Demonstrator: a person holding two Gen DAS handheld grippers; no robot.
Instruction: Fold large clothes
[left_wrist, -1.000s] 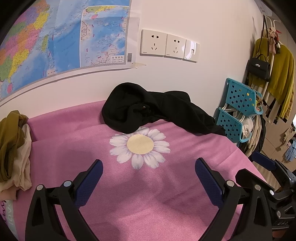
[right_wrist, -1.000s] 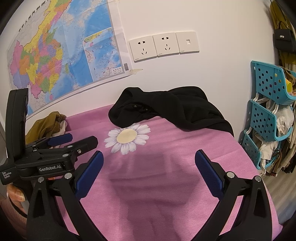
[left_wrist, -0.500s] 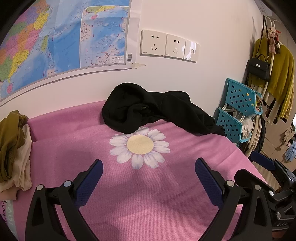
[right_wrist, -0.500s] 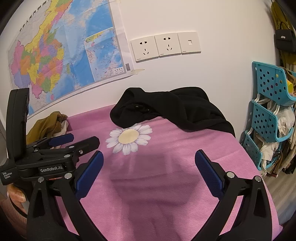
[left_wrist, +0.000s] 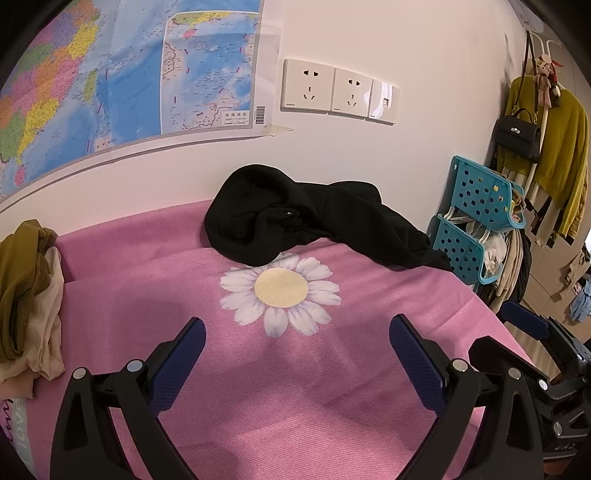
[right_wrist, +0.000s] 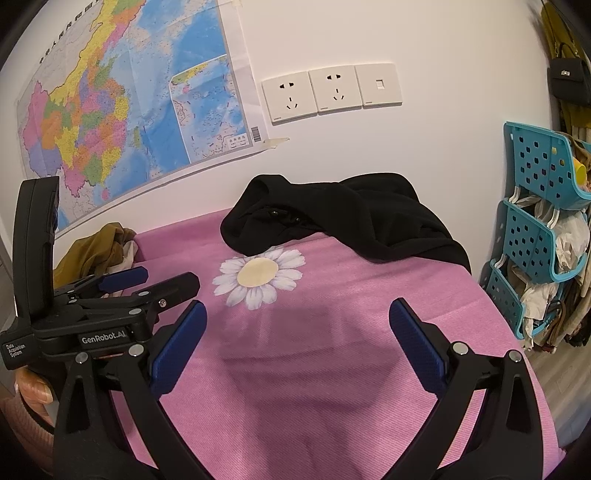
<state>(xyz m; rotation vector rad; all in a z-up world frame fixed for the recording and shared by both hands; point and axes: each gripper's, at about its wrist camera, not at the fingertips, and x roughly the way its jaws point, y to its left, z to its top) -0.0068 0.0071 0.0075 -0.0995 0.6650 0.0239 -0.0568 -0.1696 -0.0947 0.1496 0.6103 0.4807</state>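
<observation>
Black garment (left_wrist: 314, 229) heaped at back of pink cloth (left_wrist: 295, 406), against wall, touching daisy print (left_wrist: 280, 291). Left gripper (left_wrist: 297, 354) and right gripper (right_wrist: 297, 336) spread wide, holding nothing.

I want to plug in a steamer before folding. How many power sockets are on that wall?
2. The left socket sits just right of the map; the right socket adjoins it. The third plate beside them seems a small data port, not power.

We hold our left gripper (left_wrist: 297, 349) and our right gripper (right_wrist: 297, 332) side by side, both pointing forward with jaws spread wide and holding nothing, our left hand (right_wrist: 33, 387) wrapped round its handle.
</observation>
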